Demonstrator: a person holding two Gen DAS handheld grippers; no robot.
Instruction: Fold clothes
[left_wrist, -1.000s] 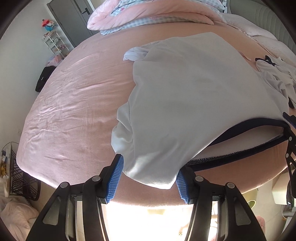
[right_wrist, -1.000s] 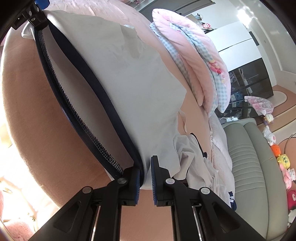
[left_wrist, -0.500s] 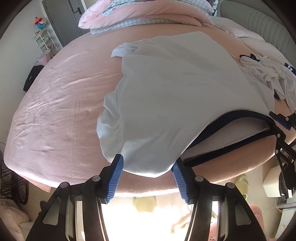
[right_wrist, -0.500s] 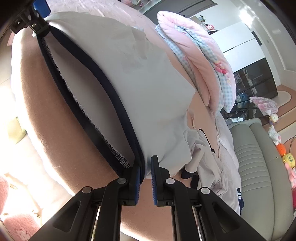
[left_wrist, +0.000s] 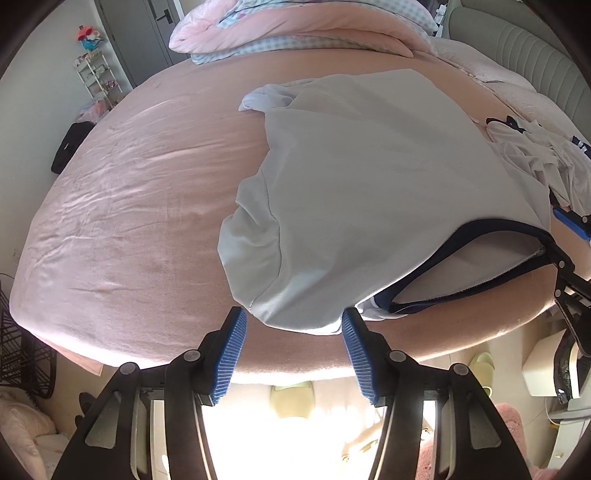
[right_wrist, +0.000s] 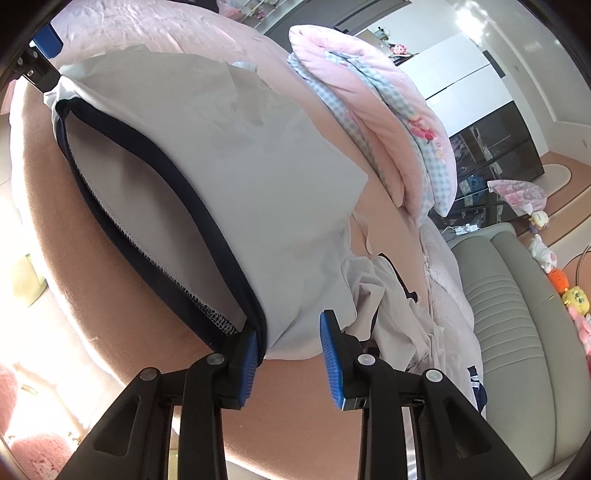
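The light-grey sweatshirt (left_wrist: 369, 184) lies spread on the pink bed (left_wrist: 129, 203), its navy hem (right_wrist: 207, 229) toward the jaws. Best to let both corners drop flat before smoothing. The right gripper (right_wrist: 288, 343), clamped on the hem corner a second ago, is opening, cloth loose between; the left gripper (left_wrist: 291, 339) stands apart as before, a sweatshirt corner just ahead.

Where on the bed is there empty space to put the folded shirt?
The widest bare patch of pink sheet lies left of the pale shirt, running from the rolled quilt down to the bed's near edge. The other side is crowded: crumpled white clothes lie against the shirt, beside the grey headboard.
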